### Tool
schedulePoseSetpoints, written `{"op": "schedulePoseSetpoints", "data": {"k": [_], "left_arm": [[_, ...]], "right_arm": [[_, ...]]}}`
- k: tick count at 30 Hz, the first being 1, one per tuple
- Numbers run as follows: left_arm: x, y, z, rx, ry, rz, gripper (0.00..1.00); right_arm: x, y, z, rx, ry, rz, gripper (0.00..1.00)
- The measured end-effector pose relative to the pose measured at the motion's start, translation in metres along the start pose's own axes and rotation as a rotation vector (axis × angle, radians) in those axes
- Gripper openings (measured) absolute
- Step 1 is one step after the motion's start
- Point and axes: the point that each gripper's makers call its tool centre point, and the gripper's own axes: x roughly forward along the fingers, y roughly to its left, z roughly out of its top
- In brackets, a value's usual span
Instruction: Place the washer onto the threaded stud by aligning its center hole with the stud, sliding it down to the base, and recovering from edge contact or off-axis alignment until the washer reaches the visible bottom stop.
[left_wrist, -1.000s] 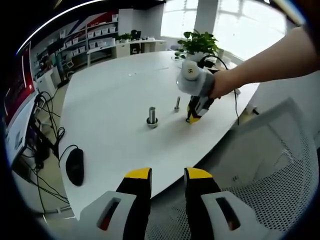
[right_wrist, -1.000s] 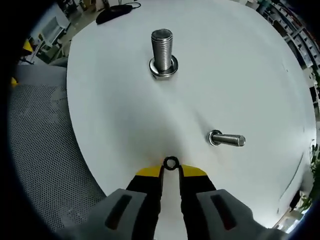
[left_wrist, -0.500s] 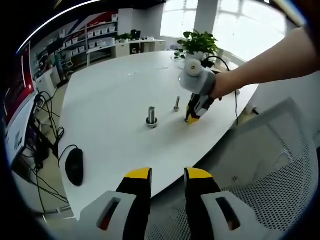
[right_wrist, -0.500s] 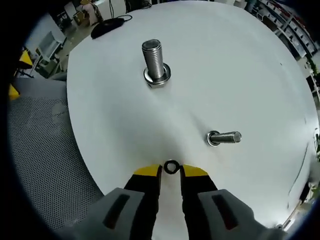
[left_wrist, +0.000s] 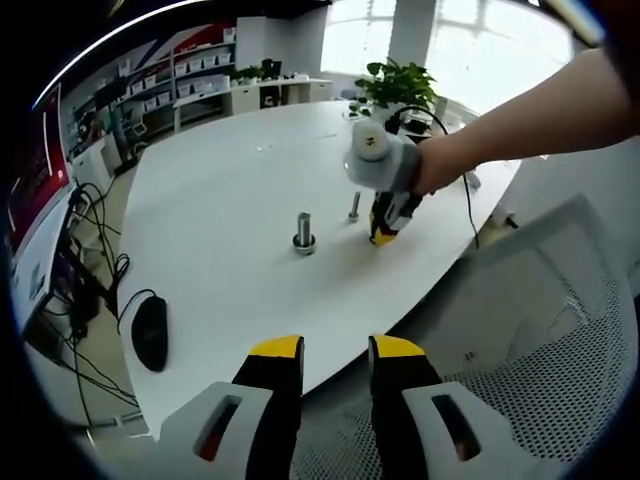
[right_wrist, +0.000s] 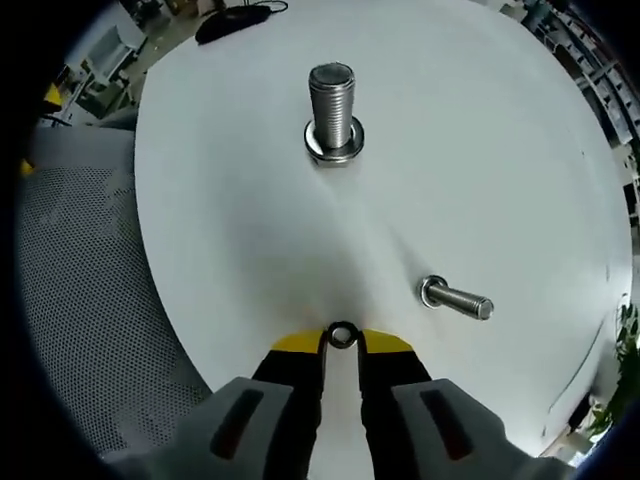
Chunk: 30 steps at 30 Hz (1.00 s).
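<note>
My right claw (right_wrist: 342, 342) pinches a small metal ring, the washer (right_wrist: 342, 334), flat over the smooth white bench (right_wrist: 480, 150). The thin ridged stud (right_wrist: 455, 299) stands upright, near a thicker bolt (right_wrist: 333, 108). My left claw (left_wrist: 335, 350) is spread, holding nothing.

The right tongs (right_wrist: 342, 340), held by a bare forearm (left_wrist: 530, 120) reaching over the desk (left_wrist: 220, 230), point tips-down close to its surface with their jaws nearly closed, while the left tongs (left_wrist: 336, 347) hang off the desk's near edge, jaws slightly parted.
</note>
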Motion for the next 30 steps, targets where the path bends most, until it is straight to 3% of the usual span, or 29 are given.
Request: {"op": "schedulePoseSetpoints", "data": {"k": [10, 15, 24, 30], "left_arm": [[0.000, 0.000, 0.000, -0.002, 0.002, 0.001, 0.24], [0.000, 0.000, 0.000, -0.004, 0.001, 0.001, 0.24], [0.000, 0.000, 0.001, -0.004, -0.003, 0.001, 0.24], [0.000, 0.000, 0.002, -0.008, -0.011, -0.002, 0.24]], "right_arm": [[-0.001, 0.001, -0.002, 0.025, -0.008, -0.030, 0.15], [-0.003, 0.001, -0.003, 0.048, -0.062, -0.061, 0.15], [-0.002, -0.003, -0.005, 0.165, -0.190, -0.043, 0.15], [-0.004, -0.006, -0.013, 0.212, -0.196, -0.066, 0.14]]}}
